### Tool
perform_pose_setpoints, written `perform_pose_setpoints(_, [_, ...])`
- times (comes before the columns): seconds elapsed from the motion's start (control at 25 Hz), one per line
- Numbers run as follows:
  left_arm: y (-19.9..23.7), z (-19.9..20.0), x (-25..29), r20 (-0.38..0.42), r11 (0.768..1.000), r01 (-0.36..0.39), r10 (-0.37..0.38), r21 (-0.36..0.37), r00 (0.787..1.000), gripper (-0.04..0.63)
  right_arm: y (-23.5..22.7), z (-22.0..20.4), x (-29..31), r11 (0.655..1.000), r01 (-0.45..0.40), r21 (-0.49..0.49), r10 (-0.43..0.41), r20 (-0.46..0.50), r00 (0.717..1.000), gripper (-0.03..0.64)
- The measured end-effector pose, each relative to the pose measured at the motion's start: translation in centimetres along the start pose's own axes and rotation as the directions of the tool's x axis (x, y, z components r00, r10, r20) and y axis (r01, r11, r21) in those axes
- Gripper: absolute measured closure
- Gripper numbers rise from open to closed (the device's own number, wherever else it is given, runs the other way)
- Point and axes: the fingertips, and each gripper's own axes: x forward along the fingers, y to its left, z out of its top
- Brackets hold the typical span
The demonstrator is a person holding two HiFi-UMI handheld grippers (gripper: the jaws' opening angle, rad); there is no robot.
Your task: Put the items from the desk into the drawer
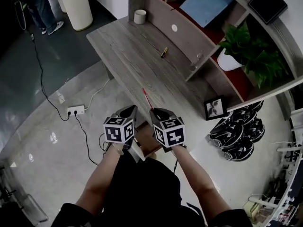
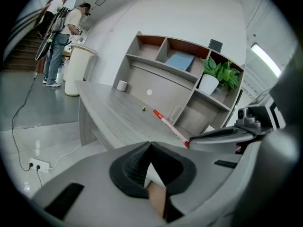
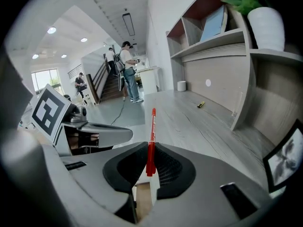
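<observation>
My right gripper [image 1: 158, 113] is shut on a red pen [image 1: 146, 98], which sticks out forward over the near edge of the grey desk [image 1: 137, 56]. In the right gripper view the pen [image 3: 151, 138] lies clamped between the black pads. My left gripper [image 1: 128, 112] hangs close beside it, shut and empty [image 2: 150, 148]. A brown wooden panel [image 1: 146, 138], seemingly the drawer, shows below both grippers. Further back on the desk are a white cup [image 1: 139, 16] and a small yellow-black item [image 1: 164, 52].
The shelf unit behind the desk holds a potted plant [image 1: 229, 60], a blue folder [image 1: 206, 4] and a photo frame [image 1: 215, 108]. A power strip [image 1: 75, 110] with cables lies on the floor at left. A white bin [image 1: 78, 4] and people stand far back.
</observation>
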Motion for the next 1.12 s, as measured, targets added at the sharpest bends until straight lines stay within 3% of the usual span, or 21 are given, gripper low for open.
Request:
perform_pose_setpoints(0.6, [-0.9, -9.2, -2.8, -0.083, 0.994, -0.106, 0.103, -0.034, 0.991, 0.598, 2.8, -9.6, -2.2, 0.994, -0.107, -0.001, 0.107, -0.089, 0.990, 0.558])
perform_pose_setpoints(1.12, [-0.1, -16.3, -3.4, -0.172, 0.976, -0.190, 0.171, -0.103, 0.970, 0.598, 3.8, -17.7, -1.4, 0.991, -0.130, 0.015, 0.130, -0.217, 0.968, 0.558])
